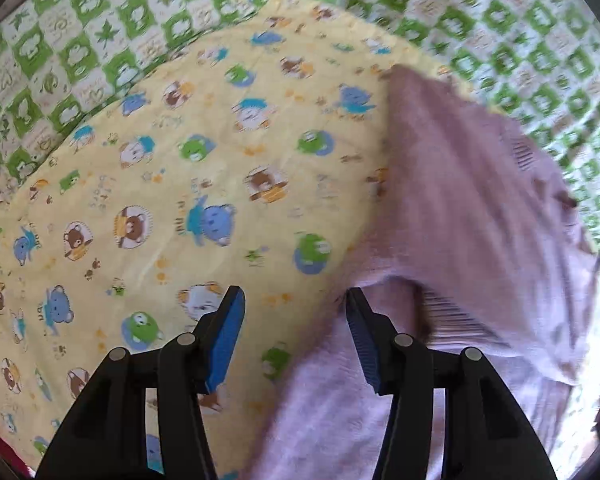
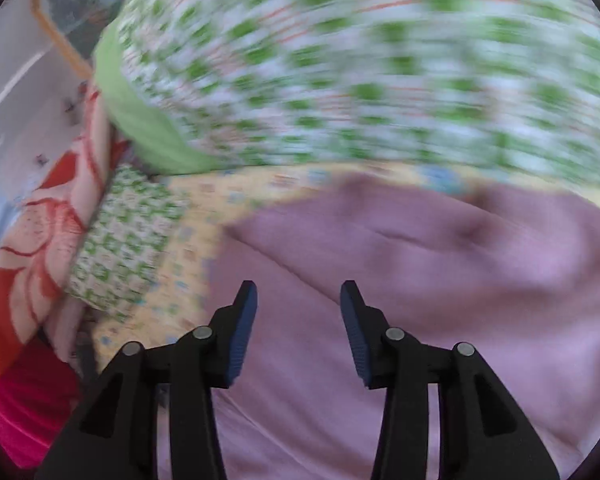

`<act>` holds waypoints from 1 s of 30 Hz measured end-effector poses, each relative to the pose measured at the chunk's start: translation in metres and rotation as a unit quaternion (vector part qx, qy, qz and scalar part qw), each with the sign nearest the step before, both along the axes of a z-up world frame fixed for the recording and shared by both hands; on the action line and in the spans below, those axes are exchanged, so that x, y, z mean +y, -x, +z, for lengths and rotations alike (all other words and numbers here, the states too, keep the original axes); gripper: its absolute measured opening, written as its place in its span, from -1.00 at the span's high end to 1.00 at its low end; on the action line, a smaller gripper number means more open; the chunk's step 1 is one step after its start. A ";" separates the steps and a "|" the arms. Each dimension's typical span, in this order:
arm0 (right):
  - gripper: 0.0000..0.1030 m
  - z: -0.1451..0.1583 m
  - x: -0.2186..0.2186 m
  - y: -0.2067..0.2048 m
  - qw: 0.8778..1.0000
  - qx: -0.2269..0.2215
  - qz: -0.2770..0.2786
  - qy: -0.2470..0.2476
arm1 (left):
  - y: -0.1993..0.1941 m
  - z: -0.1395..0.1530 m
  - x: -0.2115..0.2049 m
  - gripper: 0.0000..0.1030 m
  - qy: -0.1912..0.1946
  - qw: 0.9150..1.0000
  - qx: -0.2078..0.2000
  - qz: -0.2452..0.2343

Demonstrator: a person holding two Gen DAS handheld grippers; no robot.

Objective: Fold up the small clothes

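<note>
The left tool gapes wide, its right finger touching the lilac garment spread on a yellow cartoon-print sheet. The right tool hangs open above it; motion blur smears the green-checked bedding.

Yellow cartoon-print sheet, green-checked bedding

No legible text, label, brand, number or sign in either wrist view.

Yellow cartoon-print sheet, ahead and left of the left claw: small letter-like marks sit beside some animal figures, too blurred and small to read.

Green-and-white checked cloth, farther ahead and to the left: faint script-like marks in the pale squares, not readable.

Right wrist view: heavy motion blur; the checked cloth ahead of the right claw shows nothing readable.
</note>
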State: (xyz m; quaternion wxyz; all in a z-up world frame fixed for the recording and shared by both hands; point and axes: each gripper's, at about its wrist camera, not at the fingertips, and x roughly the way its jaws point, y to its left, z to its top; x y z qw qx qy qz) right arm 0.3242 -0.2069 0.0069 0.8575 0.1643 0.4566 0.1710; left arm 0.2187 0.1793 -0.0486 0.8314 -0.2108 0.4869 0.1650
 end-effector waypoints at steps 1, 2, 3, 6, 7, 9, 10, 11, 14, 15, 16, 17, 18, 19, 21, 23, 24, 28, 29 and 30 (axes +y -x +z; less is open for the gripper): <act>0.13 -0.004 -0.024 0.017 0.999 0.008 -0.029 0.017 | 0.000 0.006 -0.004 -0.03 0.005 1.000 -0.010 -0.006; 0.12 -0.008 -0.042 0.030 0.998 0.015 -0.052 0.029 | -0.002 0.012 -0.008 -0.03 0.006 1.000 -0.021 -0.014; 0.12 -0.012 -0.067 0.046 0.995 0.022 -0.085 0.044 | -0.006 0.020 -0.014 -0.03 0.002 0.999 -0.032 -0.024; 0.02 -0.026 -0.122 0.081 0.983 0.048 -0.167 0.057 | -0.033 0.028 -0.031 -0.03 0.003 0.997 -0.048 -0.055; 0.01 -0.031 -0.135 0.090 0.979 0.059 -0.189 0.053 | -0.039 0.029 -0.037 -0.03 -0.002 0.997 -0.047 -0.061; 0.01 -0.042 -0.148 0.099 0.975 0.071 -0.207 0.035 | -0.053 0.024 -0.045 -0.03 -0.018 0.996 -0.040 -0.072; 0.01 -0.045 -0.150 0.100 0.975 0.072 -0.206 0.037 | -0.058 0.022 -0.049 -0.03 -0.024 0.996 -0.036 -0.076; 0.01 -0.047 -0.149 0.099 0.976 0.070 -0.203 0.045 | -0.068 0.015 -0.050 -0.03 -0.031 0.996 -0.026 -0.080; -0.03 -0.055 -0.139 0.089 0.981 0.063 -0.174 0.058 | -0.078 -0.006 -0.049 -0.03 -0.053 0.995 0.008 -0.085; -0.05 -0.058 -0.134 0.086 0.982 0.064 -0.165 0.066 | -0.080 -0.011 -0.048 -0.06 -0.058 0.995 0.019 -0.082; -0.06 -0.060 -0.129 0.084 0.983 0.064 -0.153 0.082 | -0.082 -0.018 -0.045 -0.07 -0.057 0.995 0.029 -0.078; -0.06 -0.061 -0.123 0.082 0.983 0.065 -0.139 0.097 | -0.083 -0.021 -0.040 -0.07 -0.046 0.996 0.030 -0.071; -0.06 -0.062 -0.121 0.083 0.984 0.064 -0.132 0.104 | -0.083 -0.022 -0.038 -0.10 -0.040 0.997 0.029 -0.067; -0.02 -0.063 -0.119 0.085 0.984 0.060 -0.125 0.108 | -0.083 -0.023 -0.036 -0.11 -0.038 0.997 0.029 -0.064; 0.54 -0.063 -0.115 0.088 0.985 0.057 -0.111 0.122 | -0.083 -0.021 -0.035 -0.10 -0.041 0.997 0.028 -0.057; 0.79 -0.060 -0.118 0.089 0.987 0.060 -0.105 0.110 | -0.084 -0.012 -0.033 -0.07 -0.043 0.998 0.015 -0.053; 0.81 -0.056 -0.120 0.091 0.988 0.055 -0.101 0.099 | -0.086 -0.009 -0.033 -0.07 -0.043 0.998 0.007 -0.053; 0.83 -0.031 -0.125 0.085 0.993 0.037 -0.099 0.059 | -0.101 0.010 -0.036 -0.07 -0.040 0.996 -0.033 -0.068; 0.83 -0.019 -0.126 0.083 0.993 0.026 -0.103 0.050 | -0.108 0.014 -0.040 -0.07 -0.047 0.995 -0.036 -0.077; 0.83 -0.004 -0.130 0.079 0.993 0.010 -0.109 0.034 | -0.115 0.014 -0.042 -0.07 -0.061 0.994 -0.031 -0.081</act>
